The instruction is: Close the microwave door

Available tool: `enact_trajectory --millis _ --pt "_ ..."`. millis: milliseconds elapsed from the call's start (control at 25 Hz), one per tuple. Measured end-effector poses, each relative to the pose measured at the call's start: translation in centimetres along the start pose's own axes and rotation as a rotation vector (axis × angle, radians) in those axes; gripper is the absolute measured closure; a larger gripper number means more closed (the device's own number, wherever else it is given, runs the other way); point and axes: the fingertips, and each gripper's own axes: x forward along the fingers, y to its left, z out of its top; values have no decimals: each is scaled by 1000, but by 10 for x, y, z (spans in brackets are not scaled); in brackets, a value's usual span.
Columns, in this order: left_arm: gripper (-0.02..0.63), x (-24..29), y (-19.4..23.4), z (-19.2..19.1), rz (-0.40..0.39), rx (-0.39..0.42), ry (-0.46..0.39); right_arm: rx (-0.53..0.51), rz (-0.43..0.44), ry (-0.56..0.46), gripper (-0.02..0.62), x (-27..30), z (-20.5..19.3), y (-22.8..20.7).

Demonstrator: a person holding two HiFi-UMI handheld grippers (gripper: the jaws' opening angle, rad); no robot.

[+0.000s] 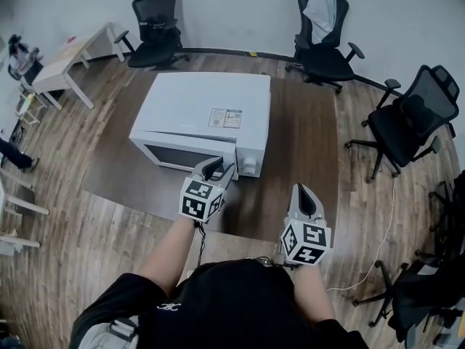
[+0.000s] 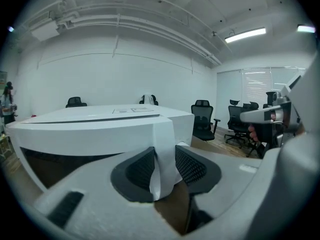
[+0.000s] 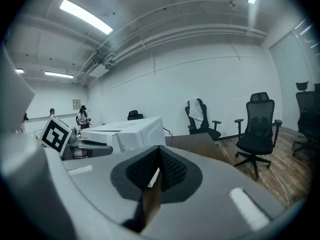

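The microwave [image 1: 207, 111] sits on the dark brown table [image 1: 305, 137] in front of you, front face turned toward you. Its door [image 1: 182, 155], with the dark window, looks flush with the front in the head view. Your left gripper [image 1: 216, 171] is up at that front face, at the right end of the door and just beside the white control panel [image 1: 251, 167]. Whether its tips actually touch the front, you cannot tell from these views. In the left gripper view its jaws stand apart, released. The microwave's white front corner shows through the gap, but the pads are not pressing on it. Your right gripper [image 1: 305, 195] is held over the table's near edge, to the right of the microwave and apart from it, pointing roughly the same way as the left. In the right gripper view its jaws are drawn together to a thin slit with nothing between them, so it is clenched on nothing. That view also shows the microwave off to its left, with the left gripper's marker cube [image 3: 56, 133] in front of it. A label [image 1: 225, 118] lies on the microwave's top. Black office chairs stand around the table on the wooden floor: one [image 1: 156, 24] at the far left, one with a pale cloth over its back [image 1: 323, 35] at the far side, and one [image 1: 407, 122] at the right.
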Motion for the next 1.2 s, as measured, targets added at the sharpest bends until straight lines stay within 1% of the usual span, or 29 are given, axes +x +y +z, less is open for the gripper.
enact_trajectory --millis 120,240,280,320,440,560,640,680,760,880,1040,1200 --pt "463 1 1 1 -3 5 -11 1 1 0 587 8 4 -5" --pt "463 11 6 5 12 0 -10 -5 8 1 588 16 6 -7" --pt "495 15 8 5 15 -4 -5 -6 11 1 588 18 6 -7" --pt "480 16 9 5 12 -9 -2 -7 14 2 588 19 7 -6" --pt "494 16 11 4 3 -23 -15 -12 27 4 588 22 7 -4" --pt "492 16 11 3 11 -34 -18 -13 39 6 588 23 6 0" --pt "505 15 12 3 30 -32 -5 -14 50 3 588 22 7 5" --pt "527 12 13 3 47 -27 2 -16 57 2 588 22 7 8" --pt "601 4 18 6 85 -16 -2 -18 74 4 588 22 6 16" --pt "601 -10 21 9 113 -21 -23 -9 109 5 588 23 4 33" --pt "601 -33 19 6 156 -27 -13 -19 156 16 588 21 -2 61" --pt "601 -64 18 6 184 -24 -27 -25 208 3 588 17 0 94"
